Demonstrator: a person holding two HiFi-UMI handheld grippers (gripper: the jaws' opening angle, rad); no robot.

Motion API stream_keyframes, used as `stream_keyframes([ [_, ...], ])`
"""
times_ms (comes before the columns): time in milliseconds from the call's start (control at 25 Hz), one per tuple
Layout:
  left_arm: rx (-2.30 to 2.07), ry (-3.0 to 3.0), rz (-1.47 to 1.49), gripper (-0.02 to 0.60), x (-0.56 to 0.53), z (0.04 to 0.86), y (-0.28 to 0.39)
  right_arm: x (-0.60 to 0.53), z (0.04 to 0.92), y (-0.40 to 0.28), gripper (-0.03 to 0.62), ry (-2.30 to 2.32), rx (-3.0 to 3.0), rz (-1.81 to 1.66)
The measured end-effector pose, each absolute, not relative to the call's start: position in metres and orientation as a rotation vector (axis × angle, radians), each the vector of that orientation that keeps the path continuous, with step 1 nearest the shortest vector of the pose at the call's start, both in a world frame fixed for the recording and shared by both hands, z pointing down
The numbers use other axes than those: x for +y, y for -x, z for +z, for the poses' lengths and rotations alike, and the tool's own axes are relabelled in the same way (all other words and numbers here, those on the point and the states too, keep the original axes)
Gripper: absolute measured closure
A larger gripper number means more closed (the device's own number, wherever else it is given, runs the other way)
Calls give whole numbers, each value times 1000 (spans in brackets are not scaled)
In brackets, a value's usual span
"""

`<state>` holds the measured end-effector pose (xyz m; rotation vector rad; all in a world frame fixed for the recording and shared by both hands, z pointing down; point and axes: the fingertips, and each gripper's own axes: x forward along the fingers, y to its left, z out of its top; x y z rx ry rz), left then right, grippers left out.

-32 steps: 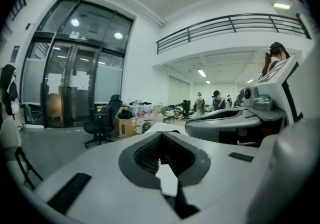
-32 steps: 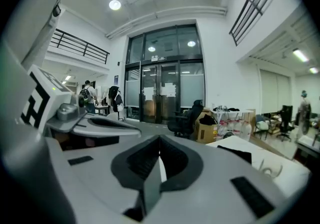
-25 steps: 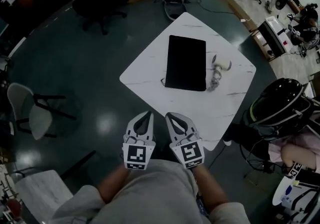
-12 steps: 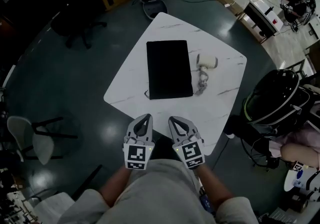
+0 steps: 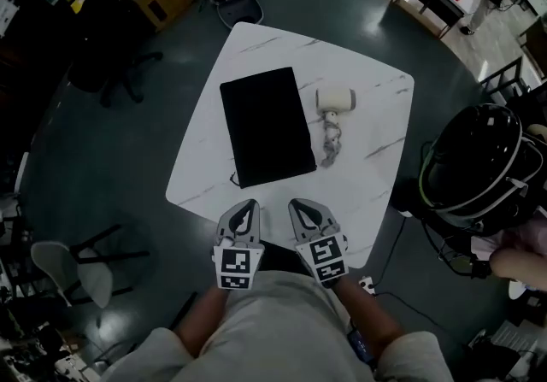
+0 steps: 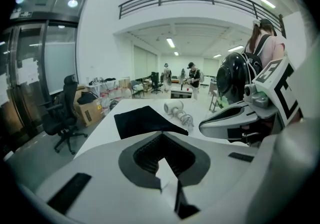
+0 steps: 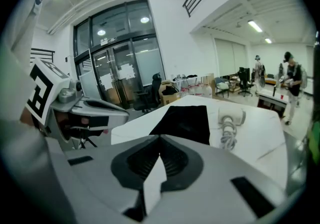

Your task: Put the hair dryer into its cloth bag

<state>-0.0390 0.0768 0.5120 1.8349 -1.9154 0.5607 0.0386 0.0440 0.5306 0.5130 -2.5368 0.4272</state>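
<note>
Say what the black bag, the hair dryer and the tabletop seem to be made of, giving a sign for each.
Black bag: likely cloth; matte, lies limp and flat.
Hair dryer: probably hard plastic; smooth, pale, rounded shell.
Tabletop: white with grey veins, marble-look; stone or laminate, cannot tell.

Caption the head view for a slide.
Shut, empty left tongs and right tongs at the table edge; bag flat, dryer beside it.
</note>
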Motion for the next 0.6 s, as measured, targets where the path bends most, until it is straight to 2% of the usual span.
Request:
stream_keyframes([
  [600,-1470,-2162,705,572,22,570,50,4,587,-45,577,-983,-2273,744],
])
